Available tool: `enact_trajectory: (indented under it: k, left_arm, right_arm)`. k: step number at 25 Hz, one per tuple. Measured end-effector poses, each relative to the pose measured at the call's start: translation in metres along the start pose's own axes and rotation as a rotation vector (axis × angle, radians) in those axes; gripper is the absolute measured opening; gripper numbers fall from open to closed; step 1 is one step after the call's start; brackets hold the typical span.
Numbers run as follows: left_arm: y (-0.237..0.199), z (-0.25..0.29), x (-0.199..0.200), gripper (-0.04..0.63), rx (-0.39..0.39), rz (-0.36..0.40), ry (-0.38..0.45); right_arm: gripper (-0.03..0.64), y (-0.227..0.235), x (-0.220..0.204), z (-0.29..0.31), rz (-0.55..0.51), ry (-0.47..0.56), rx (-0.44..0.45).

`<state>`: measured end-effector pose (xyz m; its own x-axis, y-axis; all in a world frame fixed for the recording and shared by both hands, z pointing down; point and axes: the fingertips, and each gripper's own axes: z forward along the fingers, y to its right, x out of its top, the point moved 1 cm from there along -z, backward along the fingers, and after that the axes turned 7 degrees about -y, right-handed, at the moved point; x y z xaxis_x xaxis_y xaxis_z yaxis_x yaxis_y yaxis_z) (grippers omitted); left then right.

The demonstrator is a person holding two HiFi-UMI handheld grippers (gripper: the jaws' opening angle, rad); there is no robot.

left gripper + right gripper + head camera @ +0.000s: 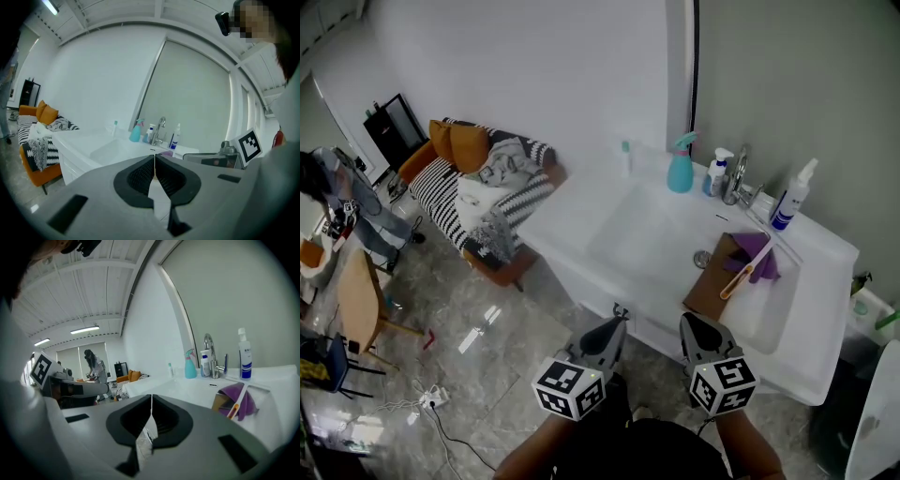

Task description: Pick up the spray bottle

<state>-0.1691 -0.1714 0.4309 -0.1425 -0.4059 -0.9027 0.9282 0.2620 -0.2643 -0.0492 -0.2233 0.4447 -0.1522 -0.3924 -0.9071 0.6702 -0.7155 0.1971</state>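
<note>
While both tongs hang short of the sink [574, 214], we list: left tongs [617, 324], jaws together, empty; right tongs [686, 323], likewise; teal spray bottle [680, 169], upright far ahead, left of the tap [737, 172], untouched. Approach, grasp and lift remain, we judge.

The spray bottle [680, 172] is teal, with a wide rounded body narrowing to a slim neck and a trigger head on top. It stands upright on the white worktop [581, 202], at the back rim of the sink [647, 246] near the wall, just left of the tap [737, 173]. Nothing touches it; it is well apart from both grippers.
</note>
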Motion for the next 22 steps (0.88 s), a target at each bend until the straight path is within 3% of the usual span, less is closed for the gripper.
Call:
enact_trajectory:
  k: [22]
  left_arm:
    - [-0.097, 0.108, 0.079, 0.011, -0.134, 0.015, -0.019]
  right_arm:
    - [0.008, 0.054, 0.080, 0.125, 0.006, 0.020, -0.111]
